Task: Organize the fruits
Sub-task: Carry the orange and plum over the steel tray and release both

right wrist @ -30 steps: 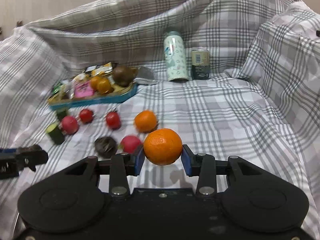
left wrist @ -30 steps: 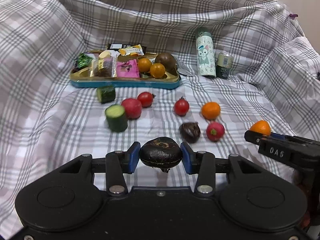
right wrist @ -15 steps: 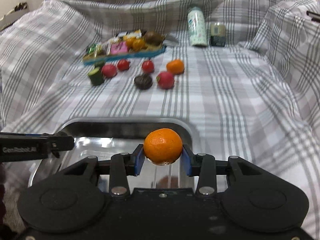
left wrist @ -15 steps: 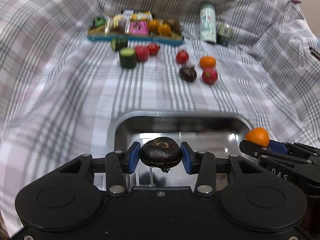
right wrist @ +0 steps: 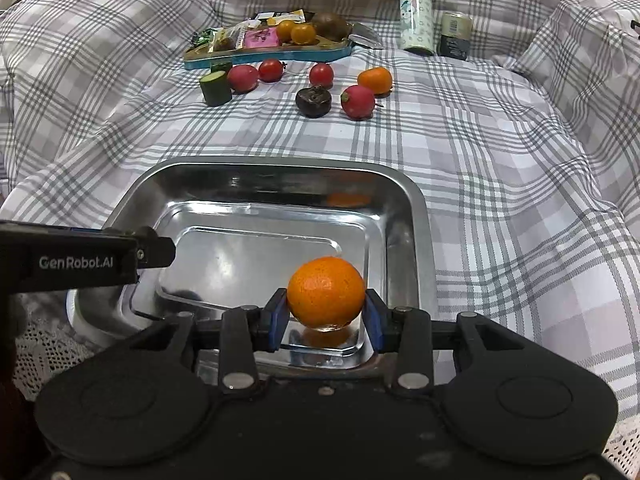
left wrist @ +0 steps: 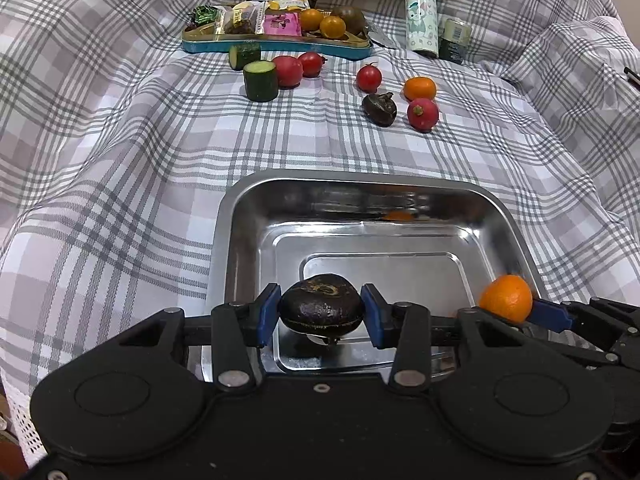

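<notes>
From the left wrist view, the left tool (left wrist: 321, 315) is clenched on a dark, wrinkled, flattened-round fruit (left wrist: 321, 308), held between blue pads above the near part of a shiny steel tray (left wrist: 224, 240). The tray is rectangular with rounded corners and stepped walls; its near edge is hidden behind the tool body. At the right edge the right tool (left wrist: 516, 312) grips a dimpled mandarin (left wrist: 506, 298) over the tray's right rim; only one of its blue pads shows. The tray sits on a grey-and-white checked cloth (left wrist: 120, 184) with soft folds. Far off on the cloth lie two cucumber chunks (left wrist: 260, 80), three red tomatoes (left wrist: 368, 78), one red radish-like fruit (left wrist: 423, 114), one small orange (left wrist: 419, 88) and one dark shrivelled fruit (left wrist: 379, 109). Behind them a teal-rimmed snack tray (left wrist: 276, 46) holds wrappers, two small oranges and a brown fruit. A pale printed bottle (left wrist: 420, 24) and a dark can (left wrist: 454, 40) stand to the right.

From the right wrist view, the right tool (right wrist: 326, 314) clamps the mandarin (right wrist: 325, 291) above the steel tray's (right wrist: 412, 216) near right corner, an orange reflection beneath it. The left tool (right wrist: 152, 250) enters from the left as a black bar with lettering; what it holds is hidden here. The bottle (right wrist: 416, 20) and can (right wrist: 455, 36) stand far right, and lace edging shows at the near corners of the cloth (right wrist: 500, 184).
</notes>
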{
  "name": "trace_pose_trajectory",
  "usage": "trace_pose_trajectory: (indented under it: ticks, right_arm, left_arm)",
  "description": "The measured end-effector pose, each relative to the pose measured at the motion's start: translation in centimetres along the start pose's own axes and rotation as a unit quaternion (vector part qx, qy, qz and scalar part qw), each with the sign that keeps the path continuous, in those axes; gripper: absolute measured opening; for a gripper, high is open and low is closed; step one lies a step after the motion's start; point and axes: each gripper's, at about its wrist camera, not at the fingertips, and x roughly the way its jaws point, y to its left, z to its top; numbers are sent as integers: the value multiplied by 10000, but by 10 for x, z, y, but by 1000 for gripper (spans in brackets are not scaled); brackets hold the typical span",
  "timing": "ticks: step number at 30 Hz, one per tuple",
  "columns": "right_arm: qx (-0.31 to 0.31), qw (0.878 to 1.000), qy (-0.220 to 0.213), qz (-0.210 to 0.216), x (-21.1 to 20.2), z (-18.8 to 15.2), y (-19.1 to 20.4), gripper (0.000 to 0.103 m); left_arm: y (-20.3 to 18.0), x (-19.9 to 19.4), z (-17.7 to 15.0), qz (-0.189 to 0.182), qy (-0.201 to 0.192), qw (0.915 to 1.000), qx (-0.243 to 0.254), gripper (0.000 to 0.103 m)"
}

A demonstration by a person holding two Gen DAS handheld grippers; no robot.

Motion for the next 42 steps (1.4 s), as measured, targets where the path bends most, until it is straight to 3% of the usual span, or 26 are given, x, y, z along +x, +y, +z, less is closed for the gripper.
trace_pose_trajectory:
  ticks: [17,27,42]
  right_arm:
    - [192,9998,95,16,4,3,-5,43]
    - [338,9993,-144,31,-2,6,-8,43]
    - [512,9984,-244,52,2,5,-11,43]
  left_arm:
    - [2,-4,-4,-104,-105,9998,-107,52]
    - [-4,-9,-3,23,-318,9995,57,52]
    - [3,-9,1,40,-525,9985,-164,52]
